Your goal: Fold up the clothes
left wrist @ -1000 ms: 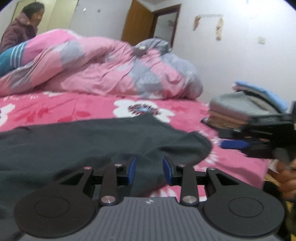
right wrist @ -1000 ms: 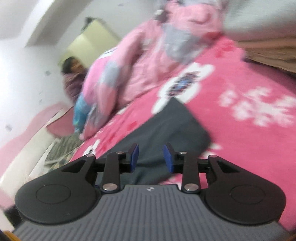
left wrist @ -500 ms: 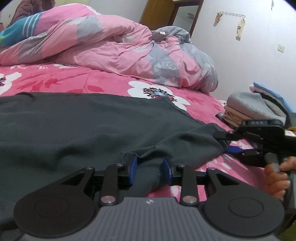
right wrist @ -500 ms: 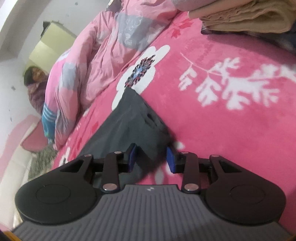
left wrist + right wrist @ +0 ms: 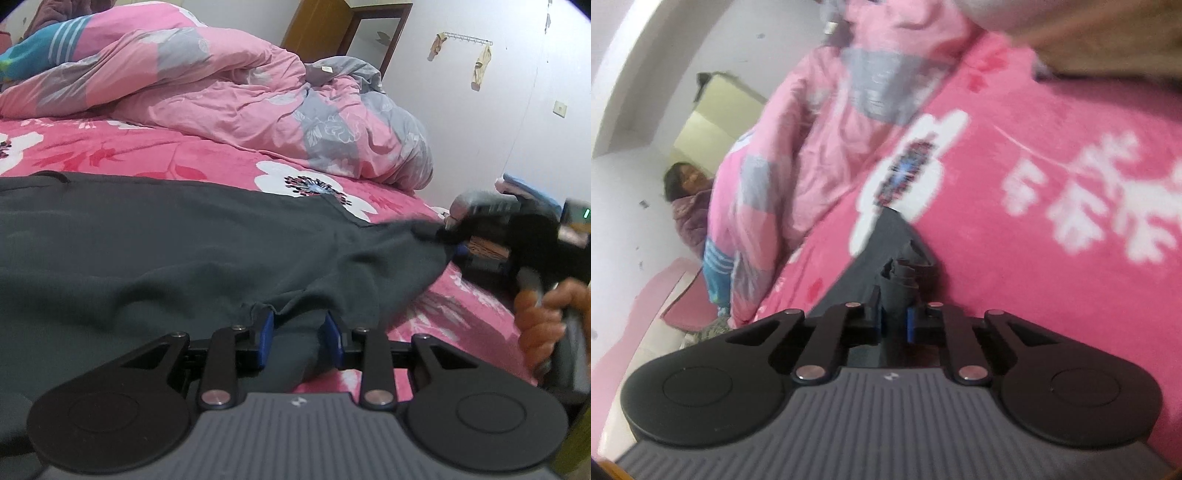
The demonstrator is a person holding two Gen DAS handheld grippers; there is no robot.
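I operated both grippers over a bed (image 5: 122,151) with a pink flowered cover. The garment (image 5: 155,251), dark grey, lay spread flat across the bed ahead of the left gripper (image 5: 297,341), reaching far off to that gripper's left.

Left gripper: its jaws stood partly spread, with a bunched fold of the garment's near hem lying between them. The pads looked close to the cloth on both sides, but I could not tell whether they pressed it; I judged the grip not yet firm.

Right gripper (image 5: 894,325): its jaws were drawn close together and pinched a gathered end of the garment, which stood up in pleats just ahead of the pads. In the left view this gripper sat to the right of the left jaws, blurred, with the cloth drawn taut from the spread body toward it. A hand (image 5: 543,317) gripped its handle.

Judgement: the two grippers were placed at the same edge of the garment, apart from one another, so that the edge could be carried over as one line for a fold. The tension on the right suggested that end was lifted clear of the bed.

A quilt (image 5: 229,92) was heaped beyond the garment, clear of it. Stacked clothes (image 5: 1108,40) lay beyond the right jaws. A person (image 5: 689,199) stood far off, past the quilt.
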